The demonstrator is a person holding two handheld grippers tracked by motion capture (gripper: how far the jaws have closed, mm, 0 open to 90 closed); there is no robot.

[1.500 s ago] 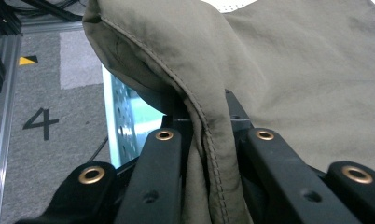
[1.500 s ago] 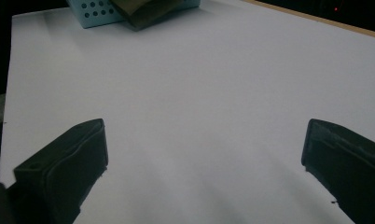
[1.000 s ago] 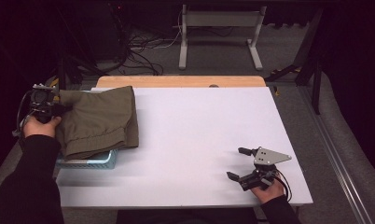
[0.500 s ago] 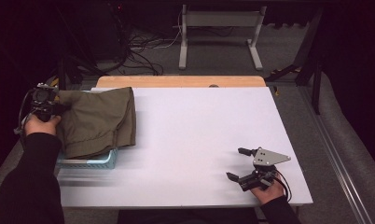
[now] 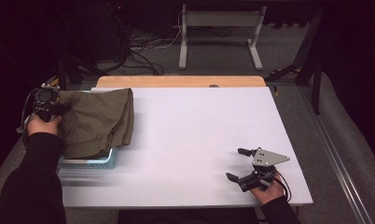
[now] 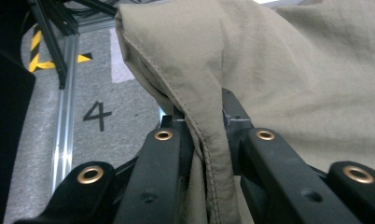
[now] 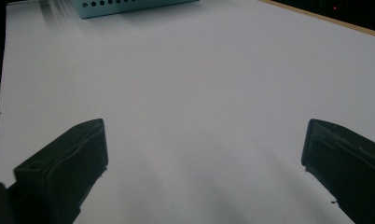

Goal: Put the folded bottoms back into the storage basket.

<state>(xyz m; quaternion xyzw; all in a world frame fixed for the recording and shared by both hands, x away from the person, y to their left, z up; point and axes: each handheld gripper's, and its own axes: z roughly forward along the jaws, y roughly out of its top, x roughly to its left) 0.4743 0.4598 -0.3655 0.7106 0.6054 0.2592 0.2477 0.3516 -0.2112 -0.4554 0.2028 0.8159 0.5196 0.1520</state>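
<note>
We count one olive-green cotton garment (image 5: 98, 122), draped over one pale-blue perforated plastic basket (image 5: 90, 162) at the white table's (image 5: 199, 130) left edge. Left gripper (image 6: 205, 140) pinches its stitched hem tight. Right gripper (image 5: 239, 164) rests on the table, jaws wide apart, holding nothing.

White table (image 5: 190, 135), seen from above, with a strip of bare wood (image 5: 176, 81) along its far edge. A pale blue perforated basket (image 5: 90, 161) stands directly on the white surface at its left side, near the front edge. An olive-green garment (image 5: 99, 121) lies across the basket and spills onto the table's far left part.
</note>
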